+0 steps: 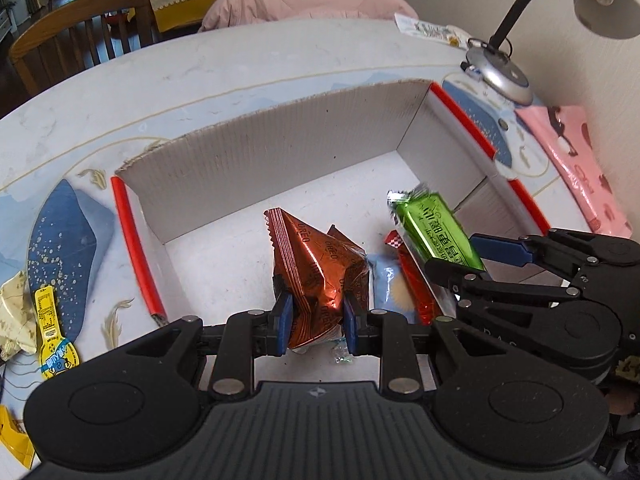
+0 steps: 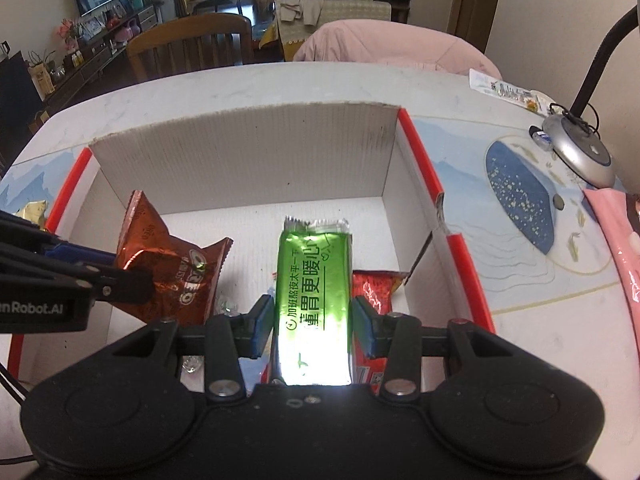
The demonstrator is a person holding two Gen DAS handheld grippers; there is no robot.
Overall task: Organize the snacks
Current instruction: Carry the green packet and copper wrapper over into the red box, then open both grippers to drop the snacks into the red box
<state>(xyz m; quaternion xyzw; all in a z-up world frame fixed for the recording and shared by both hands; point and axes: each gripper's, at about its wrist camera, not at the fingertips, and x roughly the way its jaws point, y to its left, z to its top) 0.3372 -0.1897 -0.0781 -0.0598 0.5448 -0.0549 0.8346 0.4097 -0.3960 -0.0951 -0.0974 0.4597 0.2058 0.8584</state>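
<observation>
- Left wrist view is showing the left gripper [image 1: 316, 320] with its blue fingers [image 1: 283, 322] clamping a copper-brown Oreo packet [image 1: 316, 268], which is hanging above the floor of the cardboard box [image 1: 260, 152].
- Right wrist view is showing the right gripper [image 2: 312, 324] with its fingers [image 2: 262, 322] pressing on both long edges of a green foil packet [image 2: 314, 280], which is also being held over the box floor, towards the right-hand side.
- Both packets are sitting side by side but apart, the green one to the right of the brown one.
- Under them, on the box floor, a red wrapper [image 2: 374, 292], a pale blue packet [image 1: 390, 288] and a small clear-wrapped sweet [image 1: 340, 354] are lying.
- Red strips [image 1: 136, 248] are running along the side rims of the box, whose far wall is standing upright.
- Box is resting on a white worktop [image 1: 240, 76] with blue patterns.
- Left of the box, a yellow packet [image 1: 52, 328] and a crumpled pale wrapper [image 1: 14, 316] are lying on the worktop.
- Right of it, a desk lamp [image 1: 504, 72] is standing beside a pink bag [image 1: 580, 168].
- Beyond the far edge, a wooden chair [image 1: 80, 32] and a pink quilted garment [image 1: 312, 0] are showing.
</observation>
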